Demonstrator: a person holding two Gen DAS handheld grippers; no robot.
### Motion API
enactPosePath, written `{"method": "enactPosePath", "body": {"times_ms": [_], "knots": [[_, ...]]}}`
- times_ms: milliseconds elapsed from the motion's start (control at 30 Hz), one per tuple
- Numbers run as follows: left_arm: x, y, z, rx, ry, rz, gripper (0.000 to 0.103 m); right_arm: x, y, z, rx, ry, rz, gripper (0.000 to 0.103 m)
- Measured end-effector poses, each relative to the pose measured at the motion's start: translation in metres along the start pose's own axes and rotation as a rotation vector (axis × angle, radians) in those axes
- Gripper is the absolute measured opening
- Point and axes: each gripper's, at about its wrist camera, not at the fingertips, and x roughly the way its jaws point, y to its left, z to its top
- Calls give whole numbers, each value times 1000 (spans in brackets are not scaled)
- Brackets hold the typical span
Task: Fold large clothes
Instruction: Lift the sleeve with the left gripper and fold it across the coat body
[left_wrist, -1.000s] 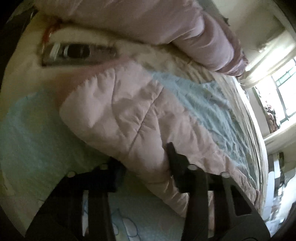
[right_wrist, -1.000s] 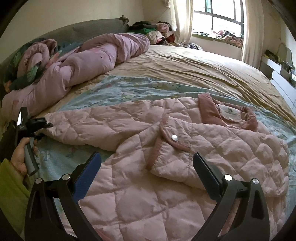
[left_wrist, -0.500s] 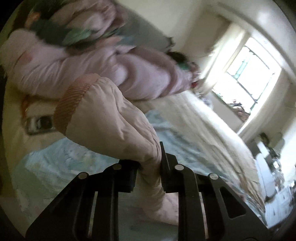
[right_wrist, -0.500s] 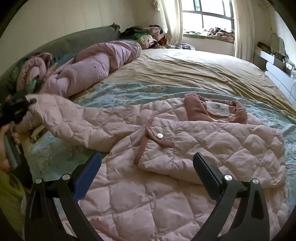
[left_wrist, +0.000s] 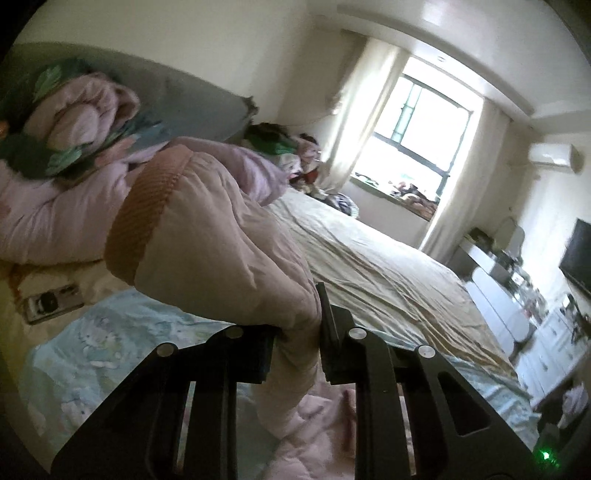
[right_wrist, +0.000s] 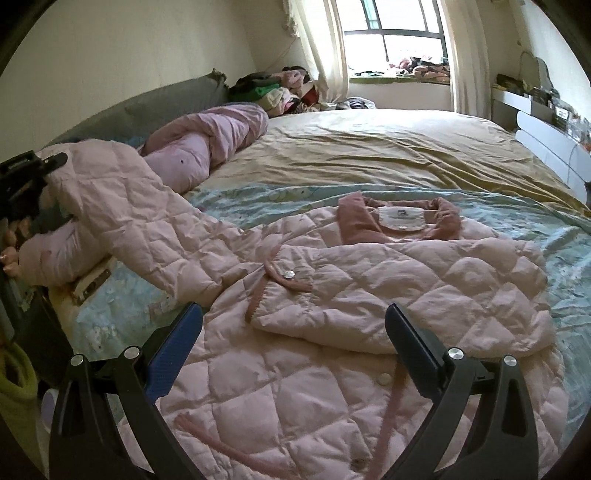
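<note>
Jaws: left gripper (left_wrist: 295, 332) clamped on sleeve (left_wrist: 221, 236); right gripper (right_wrist: 295, 350) wide open, empty, above the coat.
One quilted pink coat (right_wrist: 369, 295) spread on bed (right_wrist: 388, 155), one sleeve already folded across its chest, the other raised in my left. I judge it light, soft, puffy and slippery; best gripped near the ribbed cuff (left_wrist: 144, 218).

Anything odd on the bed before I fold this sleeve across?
One thing: a remote control lies on the bedsheet directly beneath the lifted sleeve, which the left gripper has pinched. It seems clear of the fold. The jacket lies flat, its other sleeve already folded in.
</note>
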Motion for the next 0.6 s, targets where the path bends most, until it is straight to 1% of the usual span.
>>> {"method": "enactPosePath", "body": {"times_ms": [133, 300, 467, 600], "knots": [[-1, -32, -8, 52, 4, -39, 12, -16, -19, -3, 31, -20, -7, 99], [4, -69, -23, 112, 29, -100, 12, -28, -45, -6, 84, -37, -26, 99], [15, -102, -41, 173, 66, -156, 12, -39, -73, -10, 135, -51, -50, 99], [25, -134, -62, 232, 108, -204, 12, -48, -98, -14, 183, -62, -75, 99]]}}
